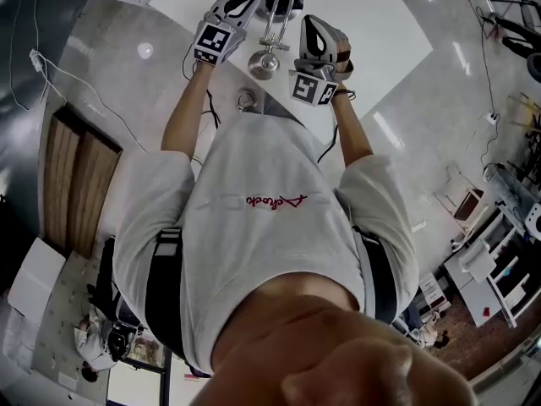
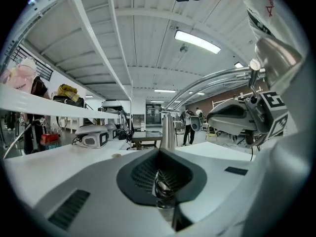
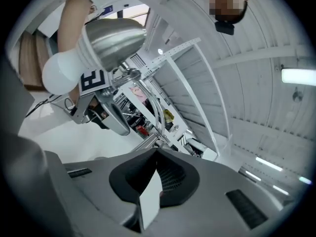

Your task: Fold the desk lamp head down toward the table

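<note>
- We see the desk lamp [image 1: 272, 24] standing on the white table [image 1: 372, 24] at the top of the head view, between the two grippers.
- Its chrome arms run from the far end back toward the person, and the lamp head [image 1: 264, 63] sits at the near end – raised off the table, close to both marker cubes.
- In the right gripper view the head is a chrome dome with a white bulb [image 3: 60, 74] showing at its mouth, tilted over to the left.
- The left gripper [image 1: 247, 2] reaches in beside the lamp's far end. In its own view the jaws are pressed together on a chrome rod [image 2: 164, 184] of the lamp, which rises on past the jaw tips.
- The right gripper [image 1: 309, 22] comes in from the other side, just beside the arms. Its jaws are closed on a pale flat strip [image 3: 149, 199] that stands edge-on in the dark pads – we cannot tell which part of the lamp this is.
- Both of the person's forearms are stretched out to the table, and a light grey T-shirt [image 1: 262, 227] fills the middle of the head view.
</note>
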A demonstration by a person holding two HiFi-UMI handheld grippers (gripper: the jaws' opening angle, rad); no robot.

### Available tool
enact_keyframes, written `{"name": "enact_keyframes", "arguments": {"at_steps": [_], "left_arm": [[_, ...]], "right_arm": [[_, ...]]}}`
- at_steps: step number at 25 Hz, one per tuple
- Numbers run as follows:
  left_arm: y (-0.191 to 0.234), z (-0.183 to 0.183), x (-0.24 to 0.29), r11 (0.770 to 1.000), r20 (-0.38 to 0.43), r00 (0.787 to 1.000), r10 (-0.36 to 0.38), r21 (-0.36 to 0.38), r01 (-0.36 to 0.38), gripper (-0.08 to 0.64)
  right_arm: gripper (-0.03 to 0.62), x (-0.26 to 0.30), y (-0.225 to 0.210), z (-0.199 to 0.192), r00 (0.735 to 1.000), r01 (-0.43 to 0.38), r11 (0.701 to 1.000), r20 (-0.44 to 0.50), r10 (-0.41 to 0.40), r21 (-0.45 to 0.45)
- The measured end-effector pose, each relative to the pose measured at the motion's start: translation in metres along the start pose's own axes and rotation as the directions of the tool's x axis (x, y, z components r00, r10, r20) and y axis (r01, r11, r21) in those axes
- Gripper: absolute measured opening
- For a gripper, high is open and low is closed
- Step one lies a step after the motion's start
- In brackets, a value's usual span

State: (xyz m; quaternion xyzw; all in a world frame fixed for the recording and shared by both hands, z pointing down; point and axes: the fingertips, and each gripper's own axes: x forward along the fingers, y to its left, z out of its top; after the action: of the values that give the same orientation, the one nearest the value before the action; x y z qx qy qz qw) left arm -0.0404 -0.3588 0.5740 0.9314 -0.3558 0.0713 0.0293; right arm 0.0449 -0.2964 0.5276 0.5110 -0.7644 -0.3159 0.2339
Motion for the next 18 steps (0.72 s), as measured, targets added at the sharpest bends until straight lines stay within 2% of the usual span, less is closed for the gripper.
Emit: {"name": "enact_keyframes", "arguments": {"at_steps": [2,4,6,10,13,14,15,16,18], "left_arm": [[0.001,-0.001,-0.006,1.0,-0.004,1.0,0.016,-0.002,-0.017,0.028],[0.003,0.003,-0.011,1.0,0.005,1.0,0.029,-0.007,-0.029,0.028],[0.002,0.007,-0.017,0.999,0.012,0.999,0.045,-0.015,-0.045,0.028],[0.005,0.017,-0.031,0.995,0.03,0.995,0.1,-0.034,-0.099,0.028],[0.006,0.025,-0.045,0.989,0.048,0.99,0.134,-0.066,-0.13,0.028],[0.004,0.026,-0.049,0.988,0.048,0.989,0.14,-0.073,-0.136,0.028],[0.002,0.026,-0.053,0.987,0.044,0.989,0.144,-0.075,-0.14,0.028],[-0.001,0.026,-0.057,0.987,0.04,0.989,0.146,-0.074,-0.142,0.028],[-0.008,0.024,-0.065,0.987,0.035,0.988,0.148,-0.074,-0.145,0.028]], "right_arm": [[0.006,0.0,-0.007,-0.003,1.0,0.007,0.994,-0.021,-0.004,0.113],[0.005,-0.001,-0.015,-0.008,0.999,0.011,0.959,-0.043,0.001,0.284],[0.005,-0.004,-0.022,-0.011,0.998,0.006,0.893,-0.058,0.022,0.449],[0.003,-0.01,-0.029,-0.015,0.998,-0.022,0.767,-0.037,0.06,0.641],[0.003,-0.016,-0.037,-0.025,0.998,0.039,0.61,-0.063,0.018,0.792],[0.003,-0.02,-0.039,-0.029,0.997,0.068,0.567,-0.083,0.0,0.821],[0.003,-0.025,-0.04,-0.032,0.995,0.093,0.539,-0.102,-0.014,0.837],[0.002,-0.031,-0.04,-0.034,0.993,0.11,0.526,-0.115,-0.023,0.844],[0.003,-0.04,-0.036,-0.034,0.992,0.12,0.522,-0.125,-0.026,0.845]]}}
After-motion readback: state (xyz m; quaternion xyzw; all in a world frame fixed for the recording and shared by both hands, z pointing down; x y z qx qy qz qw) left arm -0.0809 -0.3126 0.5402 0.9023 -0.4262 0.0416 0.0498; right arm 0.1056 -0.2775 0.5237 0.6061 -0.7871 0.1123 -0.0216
